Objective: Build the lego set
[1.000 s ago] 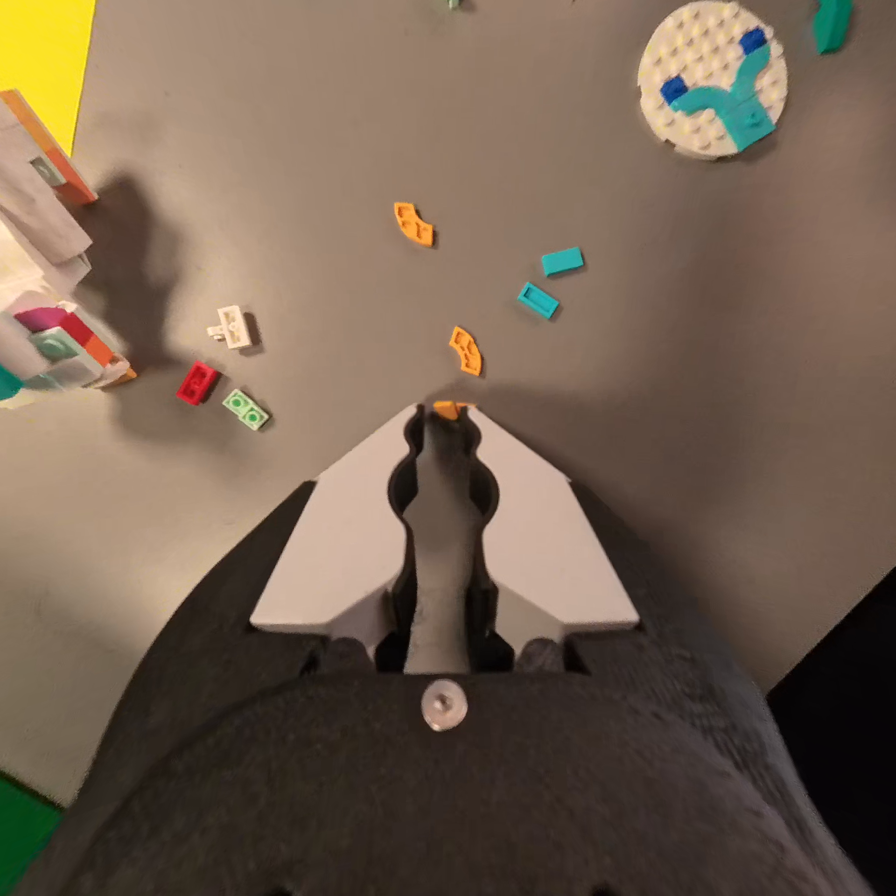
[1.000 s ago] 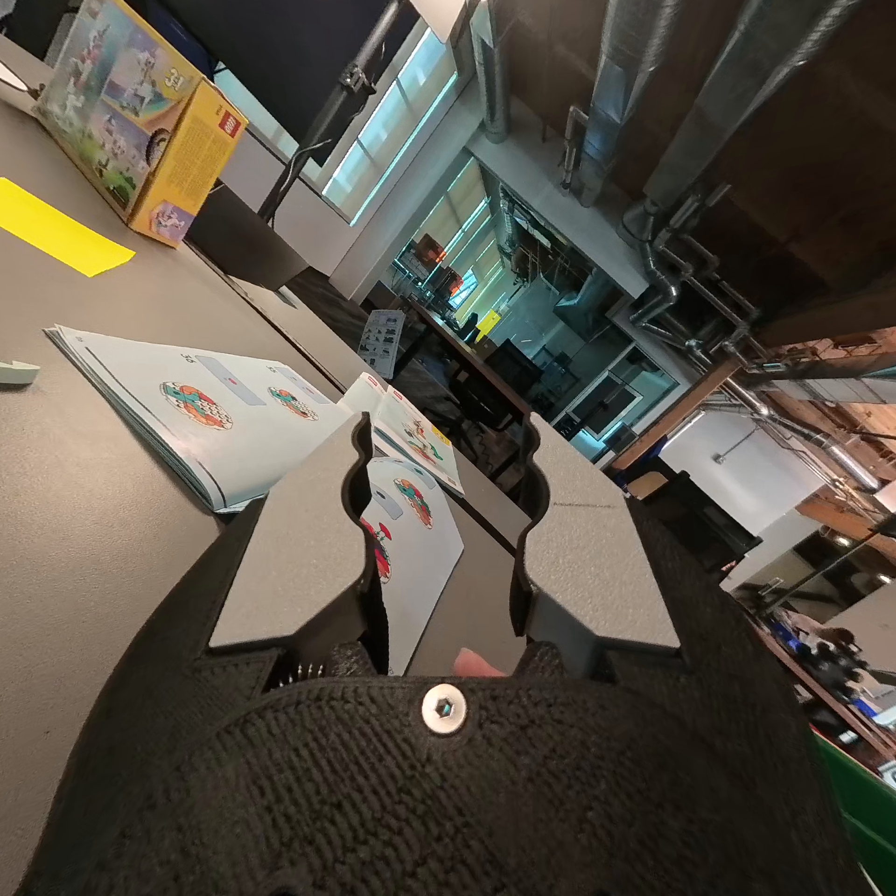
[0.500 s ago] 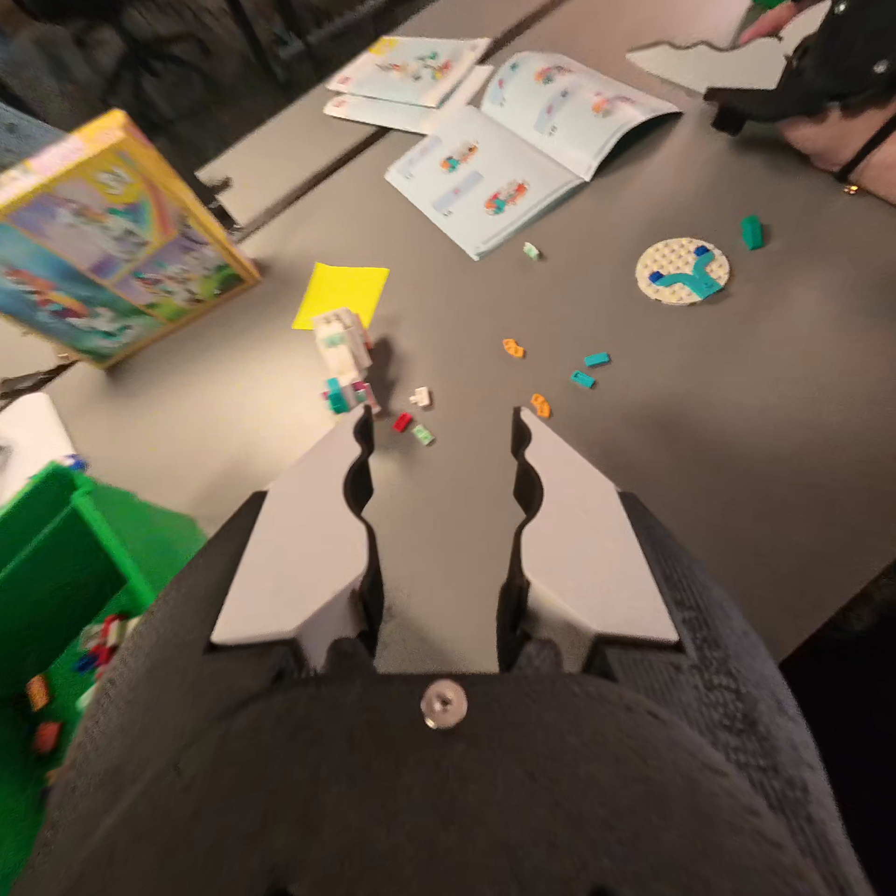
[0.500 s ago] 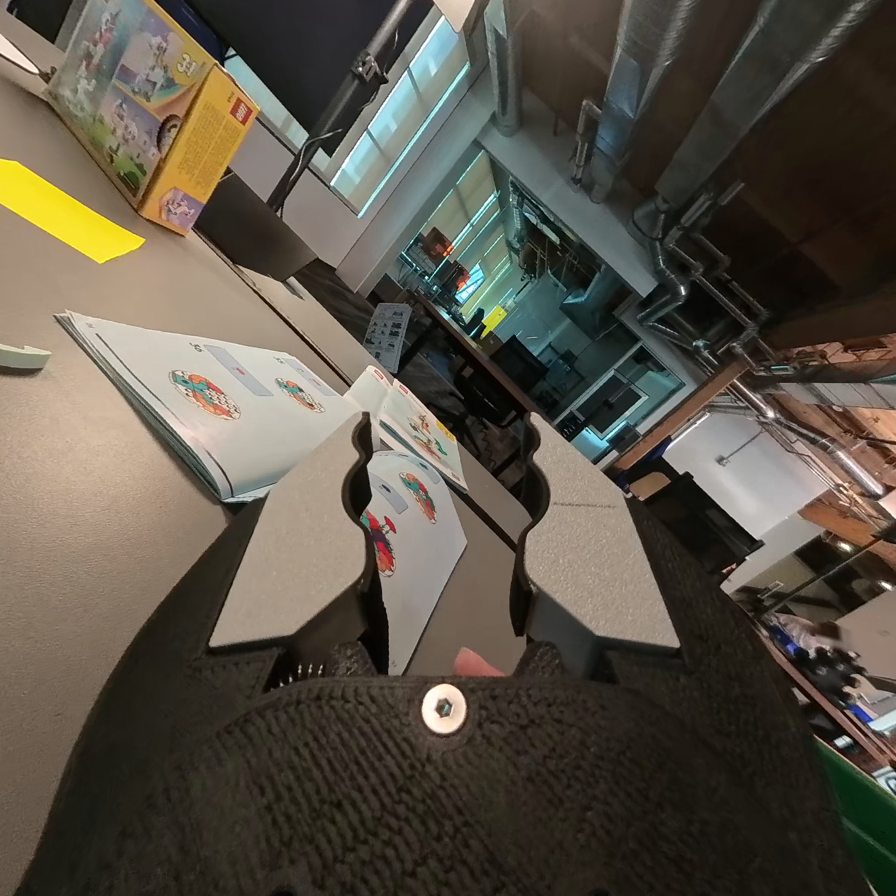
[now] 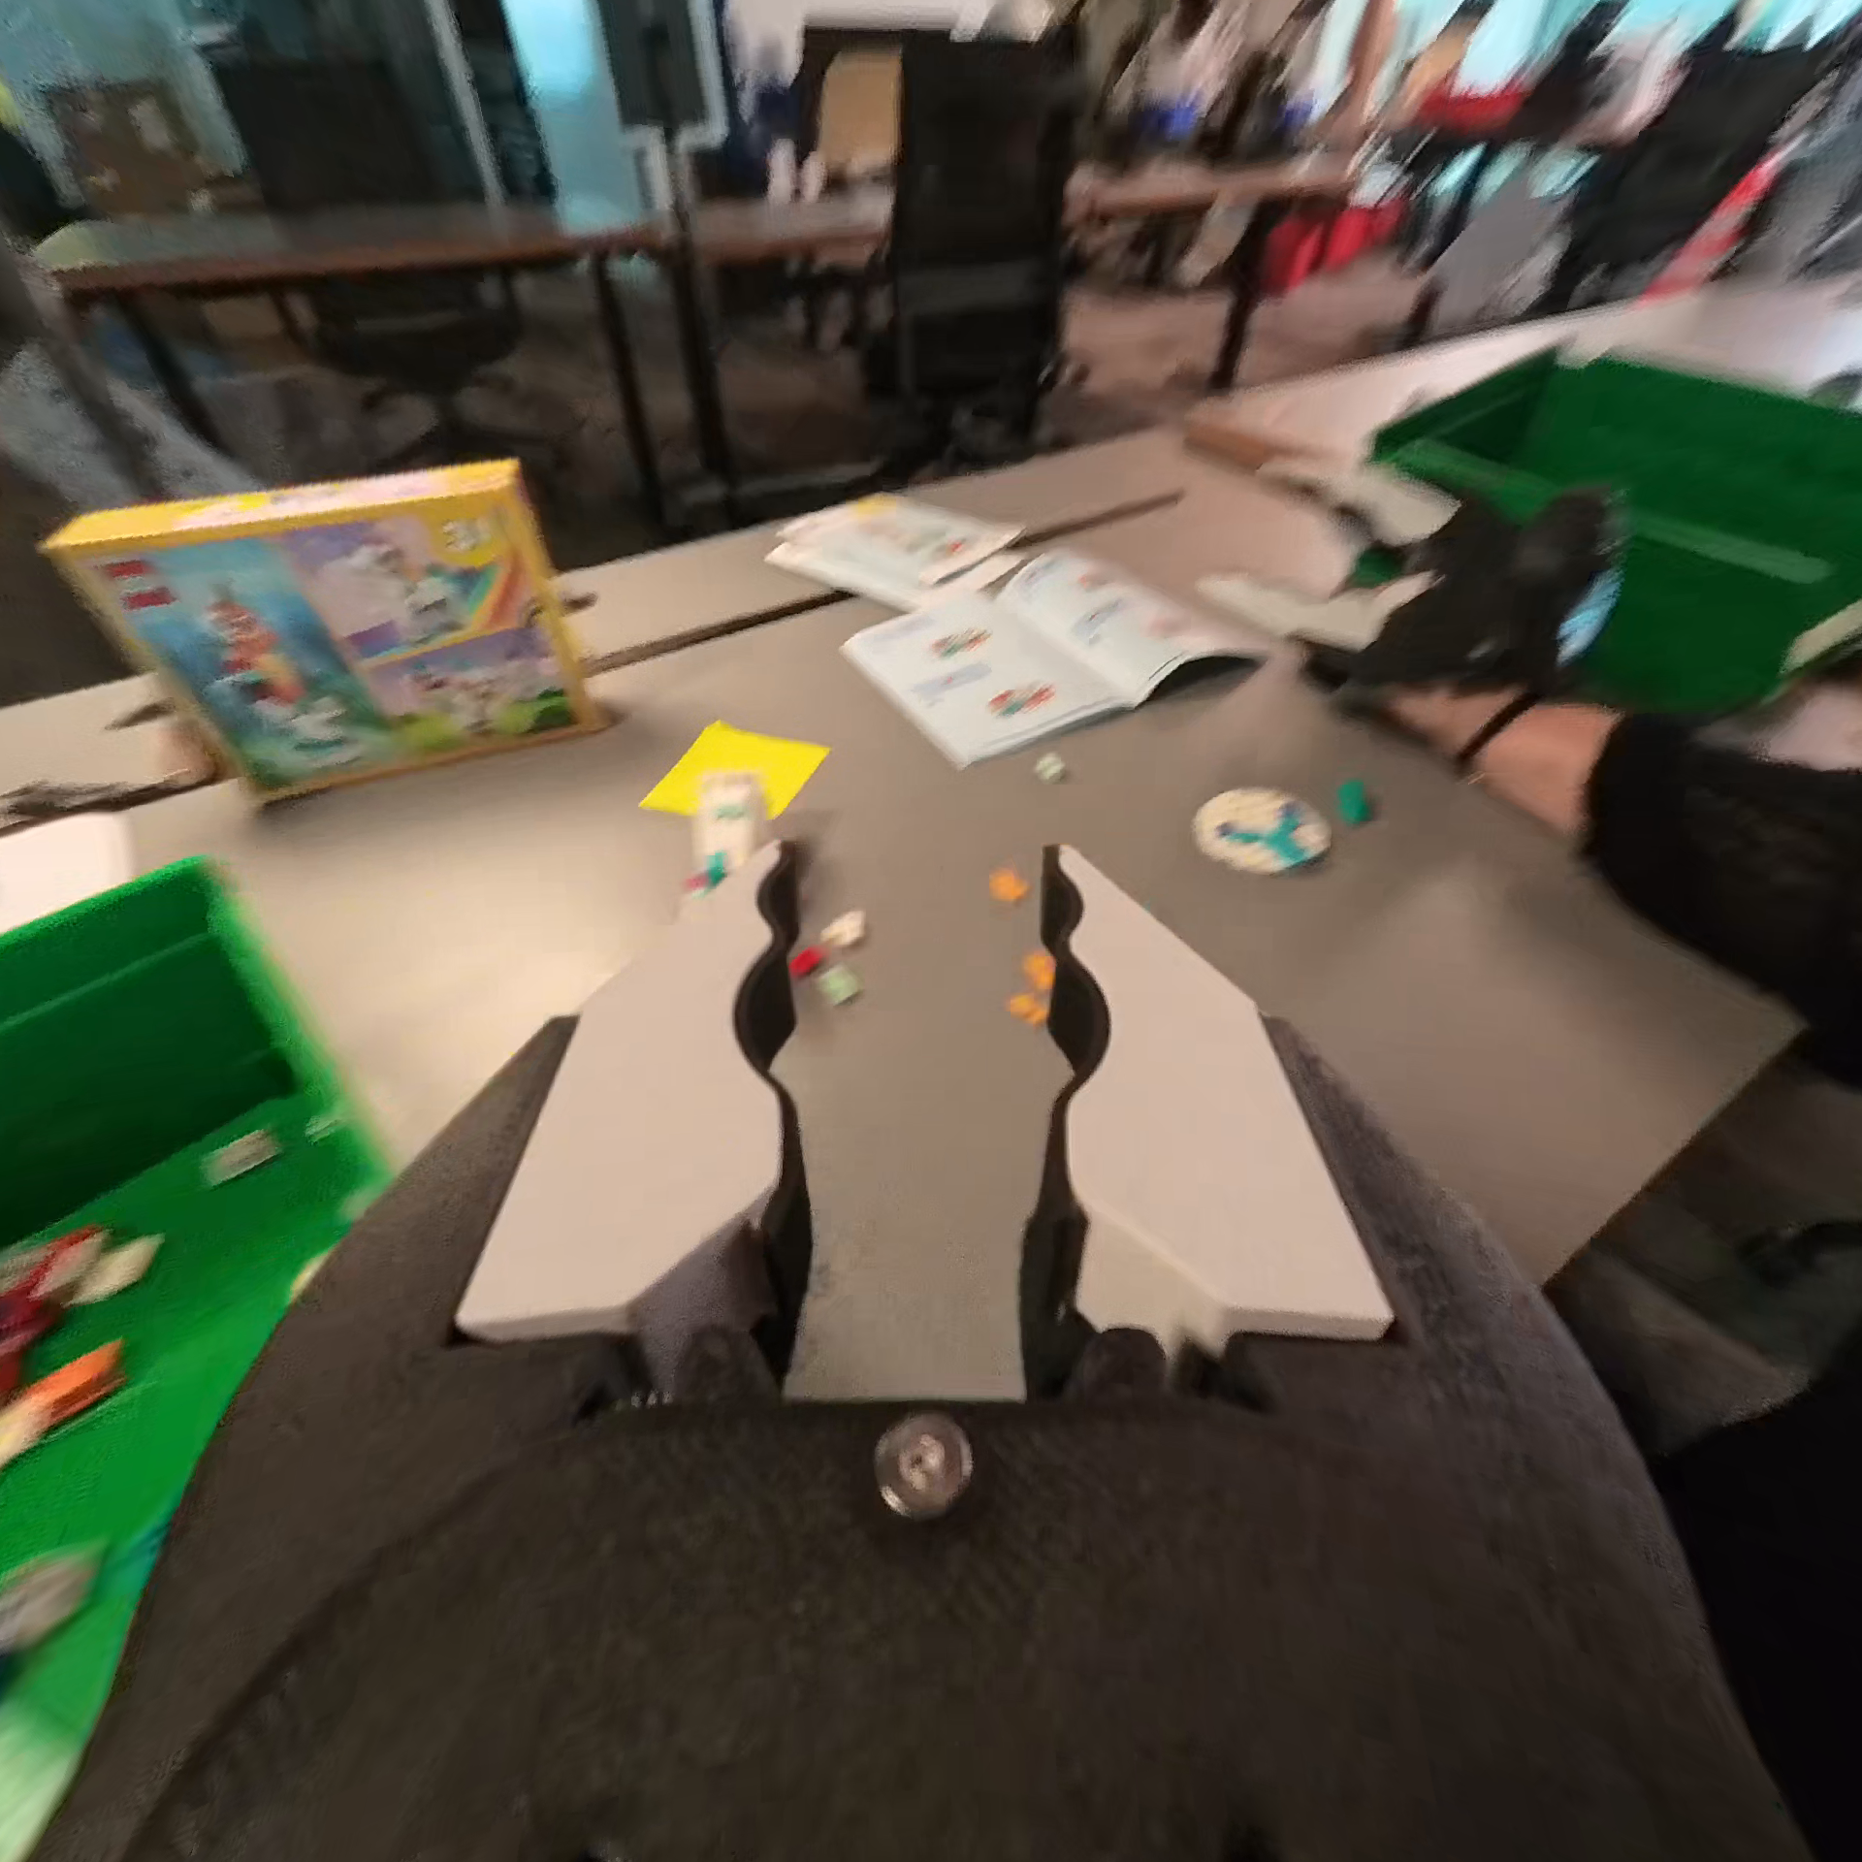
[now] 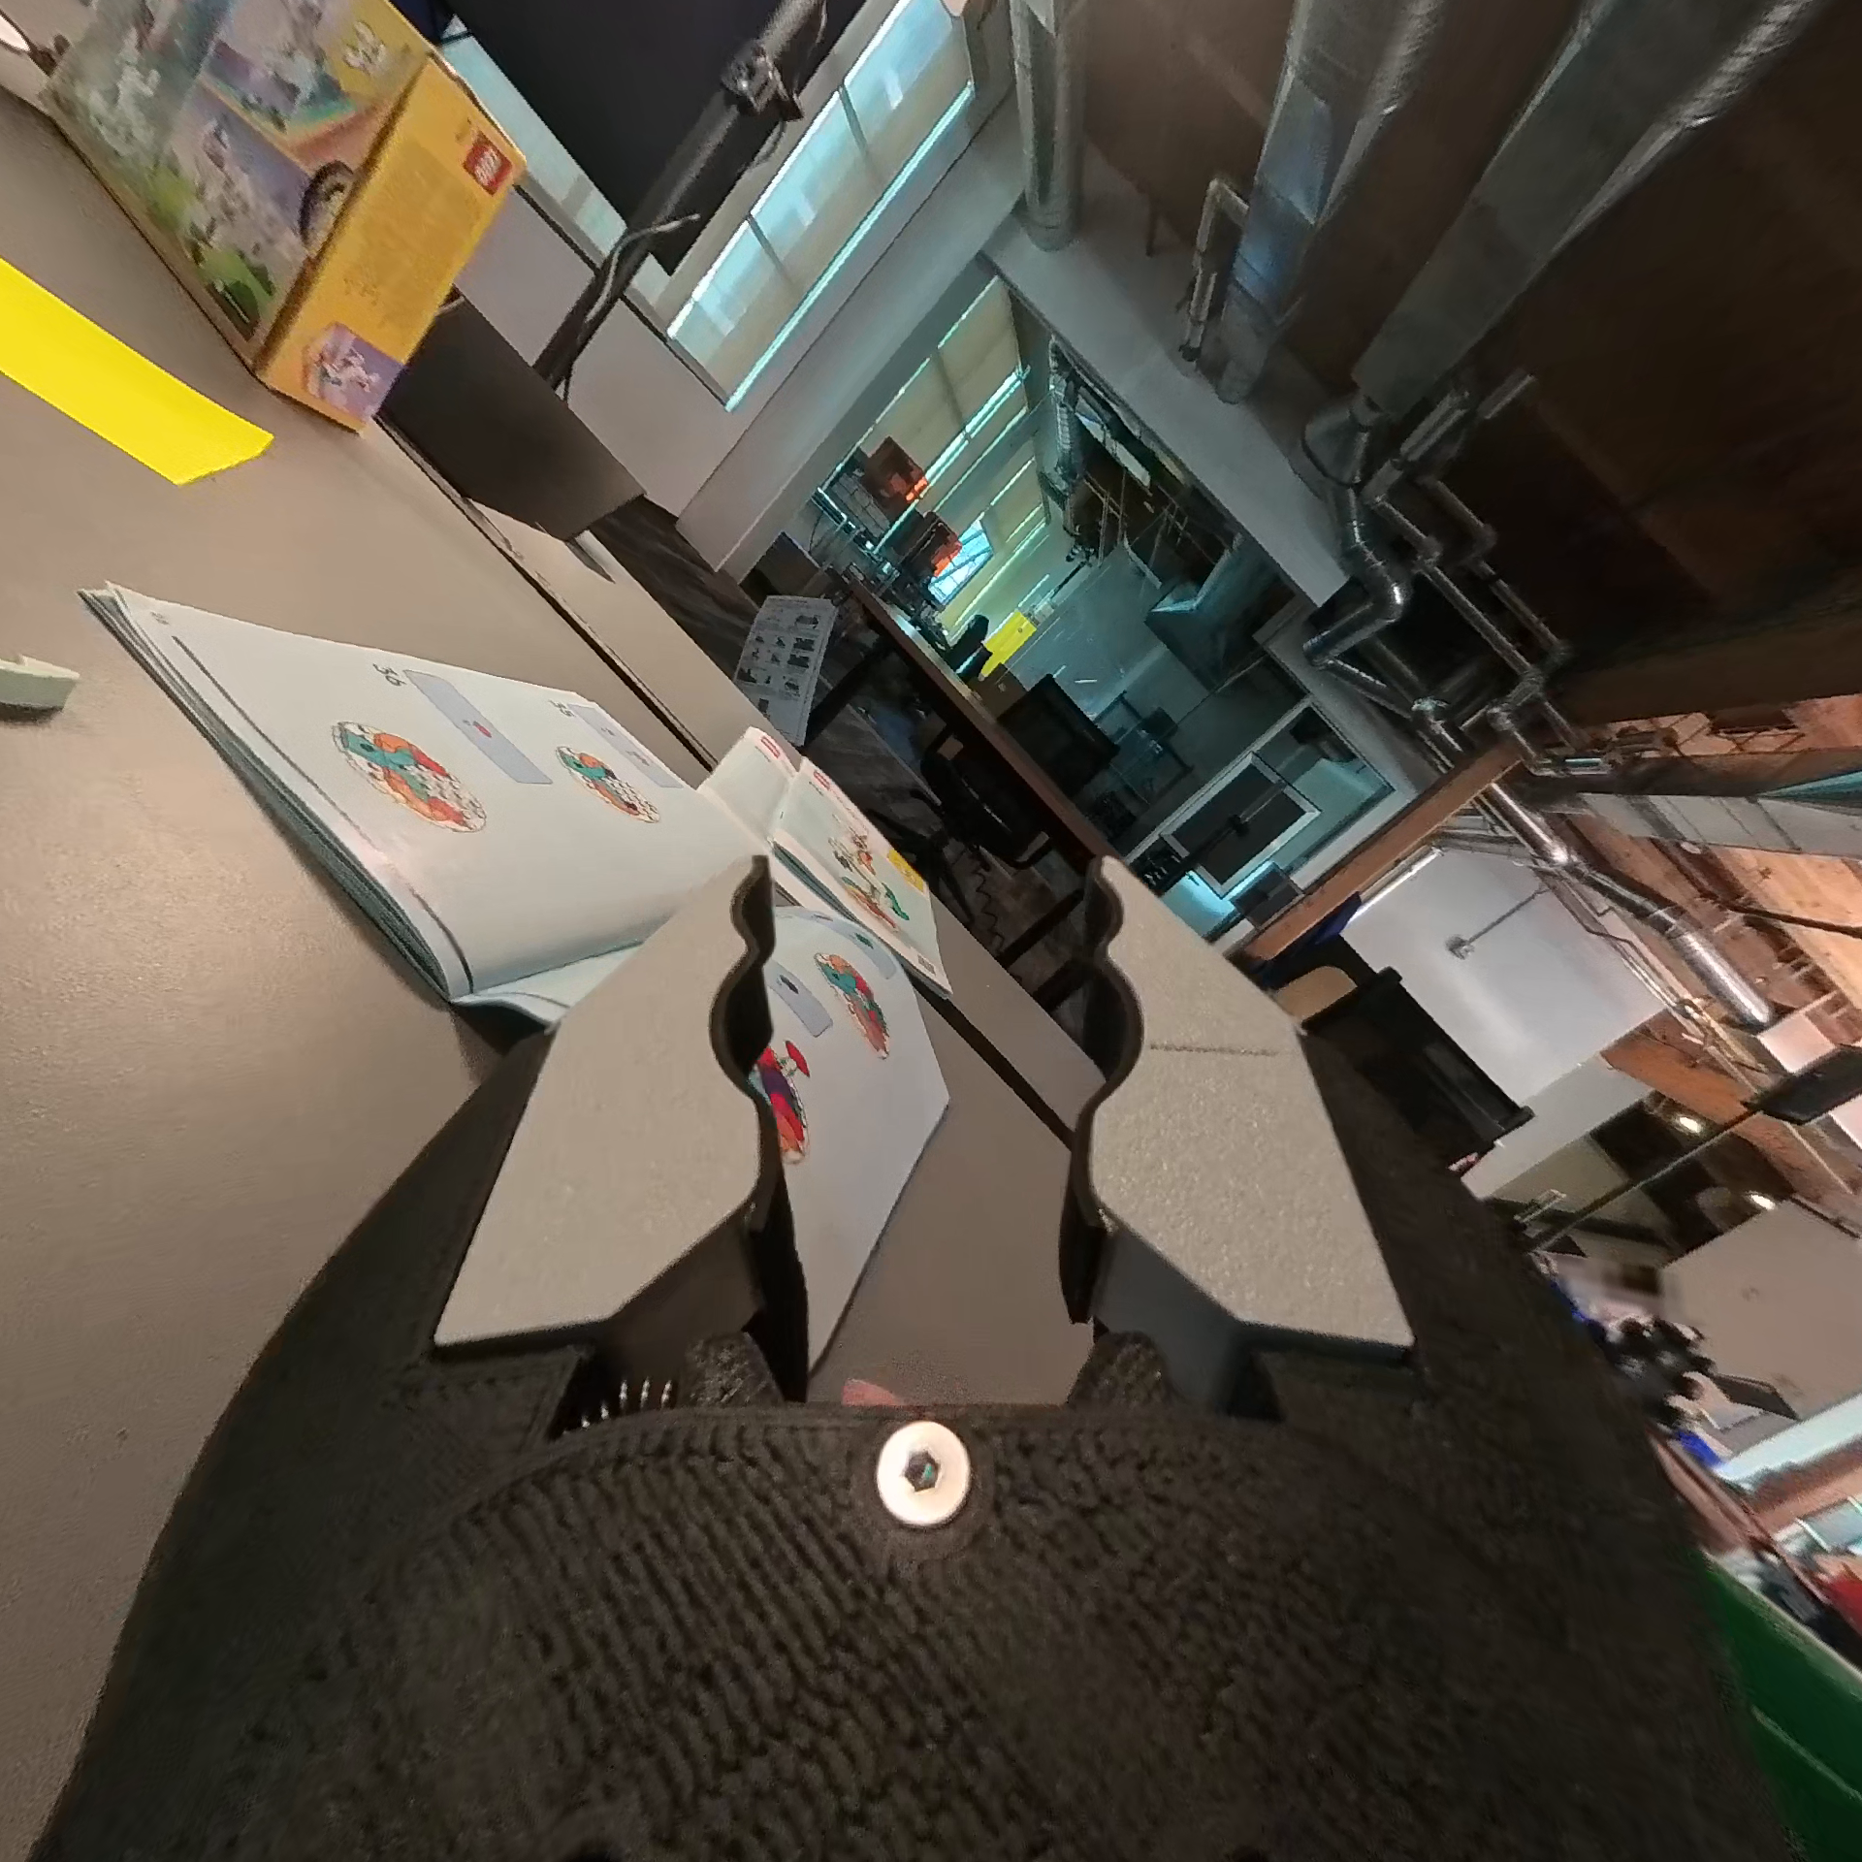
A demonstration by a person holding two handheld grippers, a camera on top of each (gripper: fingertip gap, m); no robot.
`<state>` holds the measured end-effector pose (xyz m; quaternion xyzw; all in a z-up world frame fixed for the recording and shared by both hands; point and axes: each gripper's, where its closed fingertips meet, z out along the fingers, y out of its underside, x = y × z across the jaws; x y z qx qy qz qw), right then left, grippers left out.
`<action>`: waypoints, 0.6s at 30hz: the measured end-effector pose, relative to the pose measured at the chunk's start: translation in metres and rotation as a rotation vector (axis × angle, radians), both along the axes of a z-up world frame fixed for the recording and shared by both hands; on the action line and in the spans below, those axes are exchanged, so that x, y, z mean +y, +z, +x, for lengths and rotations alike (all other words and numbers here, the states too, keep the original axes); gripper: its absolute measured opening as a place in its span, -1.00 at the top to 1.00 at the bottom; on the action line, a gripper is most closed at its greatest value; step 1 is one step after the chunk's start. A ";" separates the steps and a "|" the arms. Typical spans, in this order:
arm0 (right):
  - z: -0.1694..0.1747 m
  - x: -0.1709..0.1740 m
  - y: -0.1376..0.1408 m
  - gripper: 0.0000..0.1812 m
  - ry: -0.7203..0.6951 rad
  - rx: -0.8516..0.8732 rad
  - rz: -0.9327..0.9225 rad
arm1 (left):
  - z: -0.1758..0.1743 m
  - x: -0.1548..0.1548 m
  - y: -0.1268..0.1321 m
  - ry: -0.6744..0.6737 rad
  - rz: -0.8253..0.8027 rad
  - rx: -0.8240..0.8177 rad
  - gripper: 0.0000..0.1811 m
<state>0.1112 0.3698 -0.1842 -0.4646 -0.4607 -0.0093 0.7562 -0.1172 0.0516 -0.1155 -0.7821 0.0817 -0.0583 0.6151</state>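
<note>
Worktop: a grey worktop [image 5: 1411,1008] strewn with loose pieces, seen through motion blur in the left wrist view.
Room: an open workshop, with dark desks and a chair behind, and exposed metal ducts overhead in the right wrist view.
Left gripper [image 5: 912,867]: raised above the worktop, fingers spread apart, nothing between them.
Right gripper [image 6: 927,877]: fingers parted and empty, low over the worktop, facing the open instruction booklet [image 6: 453,806].
Round plate [image 5: 1261,830]: white, lying flat right of centre, a teal Y-shaped piece on top; which way its arms point is lost in the blur.
Loose bricks: three orange pieces [image 5: 1028,982] just beyond the left gripper's right finger; red, white and pale green ones [image 5: 828,957] beside its left finger.
White build [image 5: 727,821]: upright, in front of a yellow sheet [image 5: 741,761].
Set box [image 5: 333,625]: standing at the far left.
Green bins [image 5: 151,1058]: one at each side of the worktop.
</note>
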 end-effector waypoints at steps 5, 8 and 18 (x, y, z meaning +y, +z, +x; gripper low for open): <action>0.016 -0.008 0.002 0.33 -0.080 -0.008 0.025 | 0.045 0.045 -0.021 -0.127 0.178 -0.003 0.46; 0.030 -0.021 0.007 0.34 -0.142 0.019 0.036 | 0.042 0.084 -0.025 -0.118 0.281 0.059 0.46; 0.050 -0.036 0.012 0.37 -0.239 0.077 0.029 | 0.021 0.152 -0.042 -0.074 0.429 0.132 0.48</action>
